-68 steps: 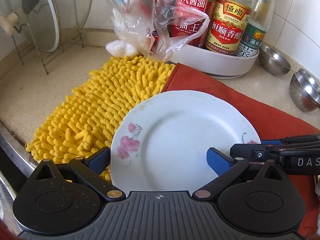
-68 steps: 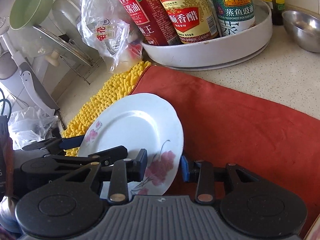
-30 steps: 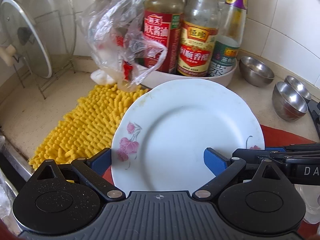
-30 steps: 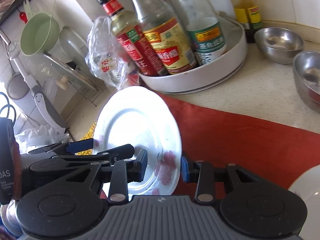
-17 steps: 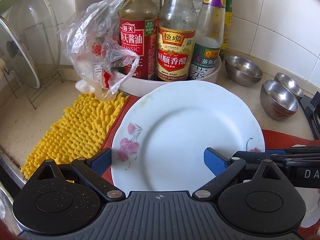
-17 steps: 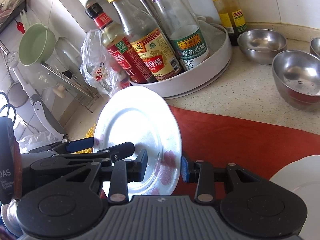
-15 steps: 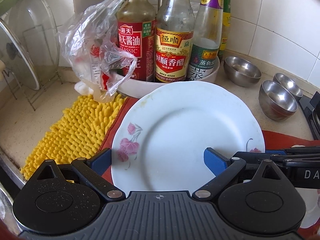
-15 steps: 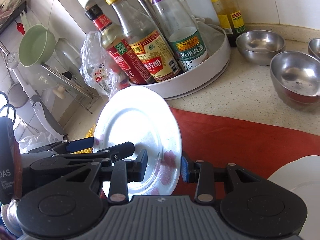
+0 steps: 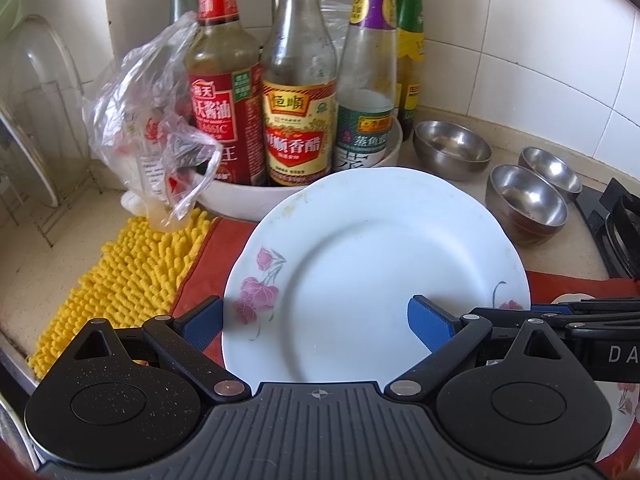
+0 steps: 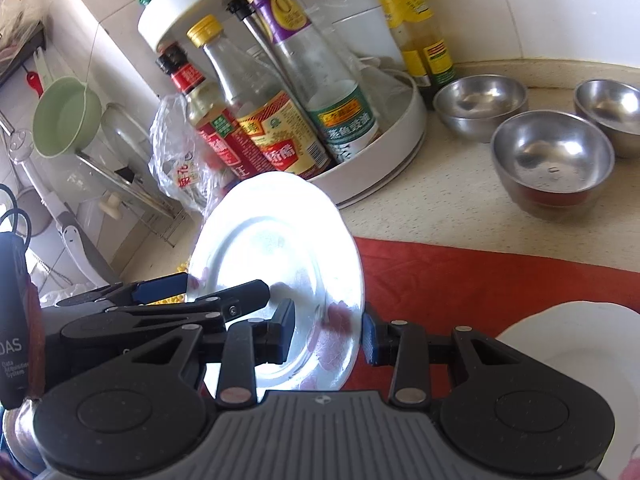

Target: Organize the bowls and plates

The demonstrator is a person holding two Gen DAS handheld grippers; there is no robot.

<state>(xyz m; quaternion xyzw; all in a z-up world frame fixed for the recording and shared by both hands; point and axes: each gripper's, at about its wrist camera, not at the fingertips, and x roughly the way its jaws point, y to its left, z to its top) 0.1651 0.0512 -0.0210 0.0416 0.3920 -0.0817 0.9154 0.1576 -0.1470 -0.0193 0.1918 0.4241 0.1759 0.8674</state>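
Plate (image 9: 376, 264): white, pink flower print at rim, held off the counter and tilted, above the red cloth (image 9: 200, 264). Not touching cloth, as far as visible.

Right gripper (image 10: 328, 334): jaws narrow, closed onto plate's near rim. One pad against plate face, other at the outer edge. Flower print visible between the fingers. Grip appears firm.

Left gripper (image 9: 316, 324): jaws wide apart, straddling the plate. Left pad just beside plate's left edge, right pad over plate face. Actual pad pressure: cannot tell from either view.

Surroundings:
- Second plate (image 10: 580, 344): white, lower right, lying on the cloth, partly cut off by frame.
- Yellow mat (image 9: 128, 272): left of cloth, edges touching.
- White tray (image 9: 224, 196): behind plate, approx. five sauce bottles upright in it.
- Plastic bag (image 9: 152, 140): crumpled, clear, hanging over tray's left side.
- Steel bowls: three, upright, on bare counter right of tray. One (image 9: 452, 150) near the tray; two more (image 9: 528, 200) (image 9: 550, 168) close together, further right. All well apart from the held plate.
- Hob grate (image 9: 620, 220): far right edge.
- Glass lid (image 9: 44, 120): standing in wire rack, far left.
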